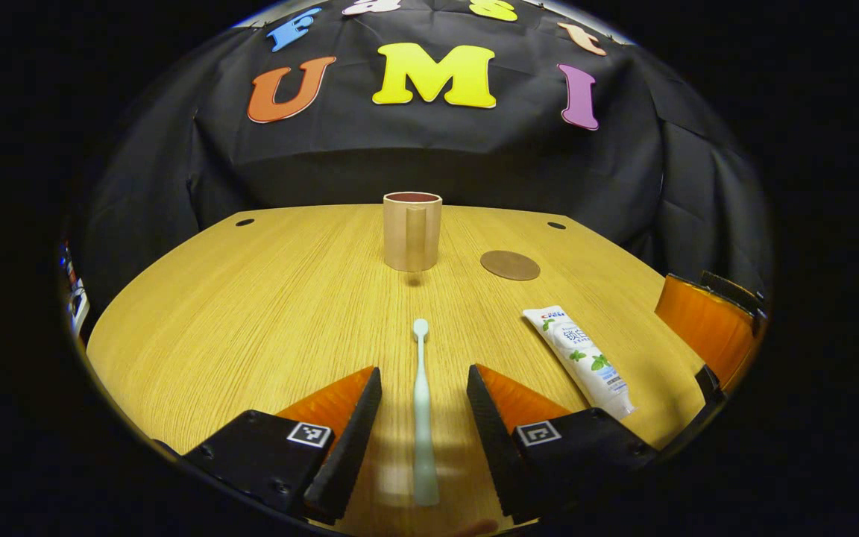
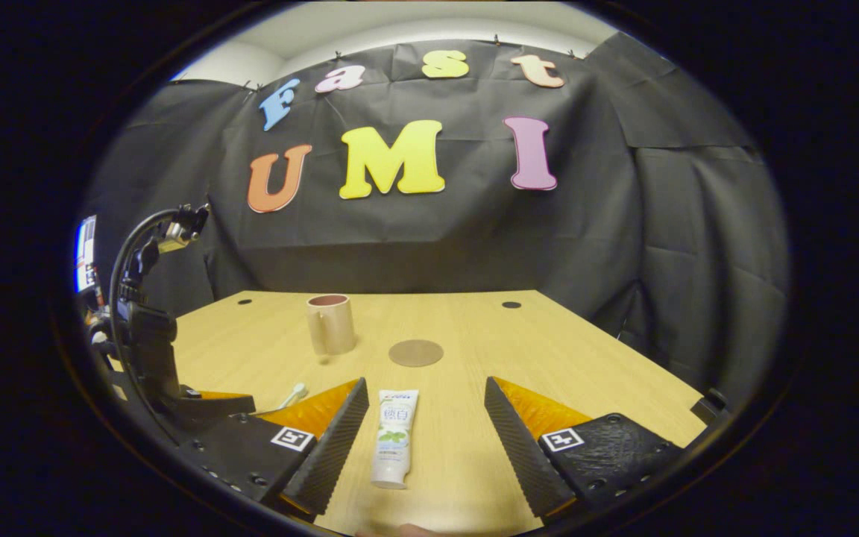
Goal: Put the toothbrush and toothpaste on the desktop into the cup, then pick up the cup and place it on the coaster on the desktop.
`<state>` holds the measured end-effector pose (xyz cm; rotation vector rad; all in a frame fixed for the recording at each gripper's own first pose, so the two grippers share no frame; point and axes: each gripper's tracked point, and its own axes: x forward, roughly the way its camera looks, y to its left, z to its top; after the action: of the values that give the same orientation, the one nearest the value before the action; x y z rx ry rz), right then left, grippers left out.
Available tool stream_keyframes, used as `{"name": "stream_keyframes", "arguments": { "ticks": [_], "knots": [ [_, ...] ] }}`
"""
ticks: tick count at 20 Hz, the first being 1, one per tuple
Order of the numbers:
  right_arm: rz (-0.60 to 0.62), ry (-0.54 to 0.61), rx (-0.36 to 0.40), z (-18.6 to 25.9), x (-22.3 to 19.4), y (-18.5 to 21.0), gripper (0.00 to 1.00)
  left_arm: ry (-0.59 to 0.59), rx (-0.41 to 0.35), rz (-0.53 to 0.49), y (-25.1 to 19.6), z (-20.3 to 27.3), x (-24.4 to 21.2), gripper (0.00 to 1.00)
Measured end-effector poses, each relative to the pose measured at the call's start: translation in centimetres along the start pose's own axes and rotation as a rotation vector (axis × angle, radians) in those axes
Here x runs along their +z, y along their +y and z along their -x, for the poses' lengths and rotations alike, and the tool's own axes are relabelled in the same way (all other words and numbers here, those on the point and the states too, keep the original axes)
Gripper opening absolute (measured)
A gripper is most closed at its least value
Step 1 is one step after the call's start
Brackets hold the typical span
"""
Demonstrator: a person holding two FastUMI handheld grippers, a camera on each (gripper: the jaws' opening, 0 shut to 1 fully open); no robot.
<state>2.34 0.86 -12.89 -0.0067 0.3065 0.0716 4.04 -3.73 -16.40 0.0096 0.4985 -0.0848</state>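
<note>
A pale toothbrush (image 1: pixel 421 406) lies flat on the wooden desktop (image 1: pixel 250 313), head pointing away, between the fingers of my open left gripper (image 1: pixel 423 380), which do not touch it. A white toothpaste tube (image 2: pixel 394 436) lies between the fingers of my open right gripper (image 2: pixel 426 395), also untouched. The toothpaste tube (image 1: pixel 577 359) shows to the right in the left gripper view. A beige cup (image 1: pixel 411 230) stands upright farther back, handle facing me. A round brown coaster (image 1: pixel 510 265) lies just right of it. The cup (image 2: pixel 330 323) and coaster (image 2: pixel 415 353) also appear in the right gripper view.
The right gripper's body (image 1: pixel 709 321) shows at the right edge of the left gripper view. The left gripper's body with its cable (image 2: pixel 150 343) stands at the left of the right gripper view. Two small holes (image 1: pixel 244 222) sit near the desktop's back edge.
</note>
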Motion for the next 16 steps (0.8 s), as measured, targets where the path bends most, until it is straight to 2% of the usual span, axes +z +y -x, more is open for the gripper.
{"name": "stream_keyframes", "arguments": {
  "ticks": [1, 2, 6, 7, 8, 9, 10, 11, 13, 16],
  "knots": [
    [0.007, 0.001, 0.000, -0.1, 0.1, 0.2, 0.95, 0.032, -0.016, 0.009, -0.1, 0.0, -0.7, 0.72],
    [0.013, 0.000, 0.002, -0.1, 0.1, 0.4, 0.95, 0.052, -0.012, 0.019, -0.4, -0.1, -1.2, 0.61],
    [0.036, 0.006, 0.004, -0.2, -0.1, 0.9, 0.95, 0.052, 0.016, 0.000, 0.4, -0.7, -1.4, 0.48],
    [0.037, 0.012, 0.002, -0.4, -0.2, 0.9, 0.95, 0.052, 0.025, 0.012, 0.7, -0.6, -1.4, 0.27],
    [0.036, 0.021, 0.001, -0.5, -0.4, 1.0, 0.95, 0.056, 0.031, 0.025, 1.0, -0.6, -1.2, 0.27],
    [0.035, 0.035, 0.003, -0.7, -0.6, 1.2, 0.95, 0.055, 0.020, 0.040, 0.9, -0.6, -1.4, 0.14],
    [0.038, 0.052, 0.008, -1.0, -1.0, 1.6, 0.97, 0.056, 0.010, 0.046, 0.9, -0.7, -1.4, 0.13],
    [0.047, 0.066, 0.008, -1.3, -1.2, 1.9, 0.95, 0.056, 0.003, 0.053, 1.0, -0.6, -1.4, 0.11],
    [0.065, 0.095, -0.010, -1.9, -1.8, 1.9, 0.97, 0.054, -0.009, 0.070, 1.0, -0.5, -1.2, 0.09],
    [0.057, 0.146, 0.011, -2.4, -3.1, 2.9, 0.95, 0.013, -0.012, 0.094, 1.4, 0.4, 0.1, 0.08]
  ]
}}
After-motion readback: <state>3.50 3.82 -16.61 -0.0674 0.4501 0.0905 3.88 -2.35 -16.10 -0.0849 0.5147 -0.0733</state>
